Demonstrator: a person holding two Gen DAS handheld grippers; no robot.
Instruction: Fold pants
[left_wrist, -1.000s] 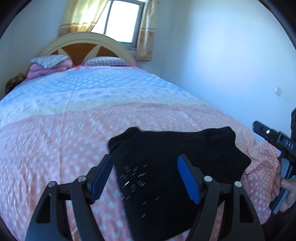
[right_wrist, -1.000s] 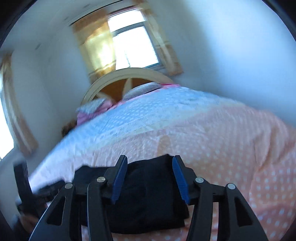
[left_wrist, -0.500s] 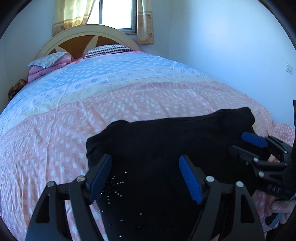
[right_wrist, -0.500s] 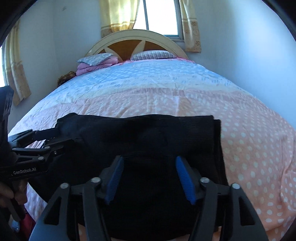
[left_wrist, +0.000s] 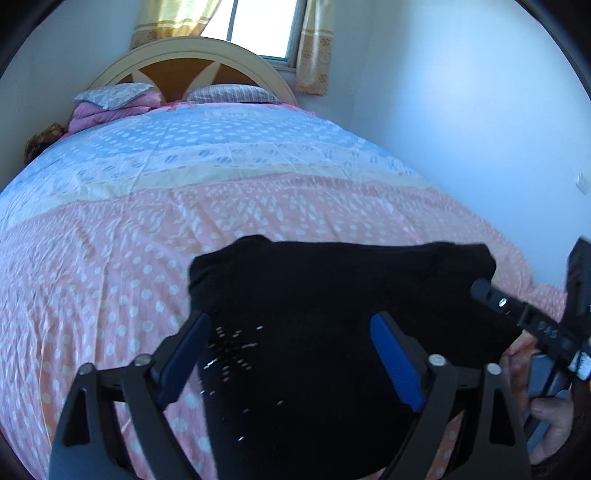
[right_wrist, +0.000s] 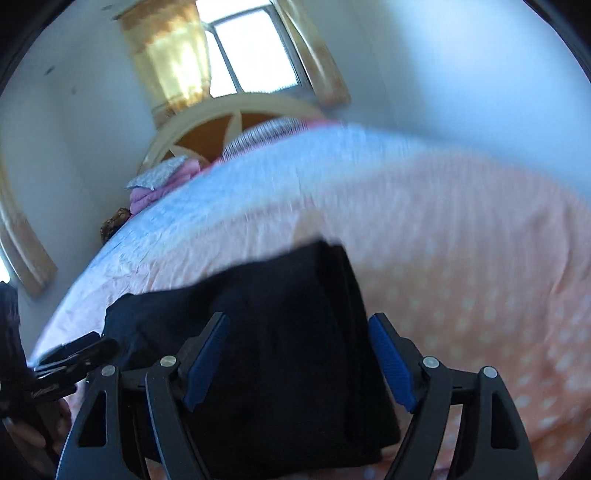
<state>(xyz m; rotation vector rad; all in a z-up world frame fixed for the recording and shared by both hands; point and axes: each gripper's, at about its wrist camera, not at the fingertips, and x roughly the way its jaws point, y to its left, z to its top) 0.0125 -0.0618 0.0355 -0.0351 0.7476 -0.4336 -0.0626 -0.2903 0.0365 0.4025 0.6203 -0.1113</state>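
Black pants (left_wrist: 332, 310) lie folded into a compact block on the pink dotted bedspread near the bed's front edge; small shiny studs show on the near left part. They also show in the right wrist view (right_wrist: 280, 332). My left gripper (left_wrist: 291, 354) is open and empty, hovering over the pants' near side. My right gripper (right_wrist: 299, 354) is open and empty, over the pants' right part. In the left wrist view the right gripper (left_wrist: 491, 295) appears at the right edge, held in a hand. In the right wrist view the left gripper (right_wrist: 74, 354) shows at the lower left.
The bed (left_wrist: 184, 221) has a pink and blue dotted cover, with pillows (left_wrist: 229, 94) and a folded pink blanket (left_wrist: 99, 114) by the arched headboard (left_wrist: 192, 66). A white wall (left_wrist: 461, 129) runs along the bed's right side. A curtained window (left_wrist: 258, 26) is behind.
Both grippers have pulled back and up from the pants. The right gripper has tilted and swung, blurring its view. The pants lie as before.
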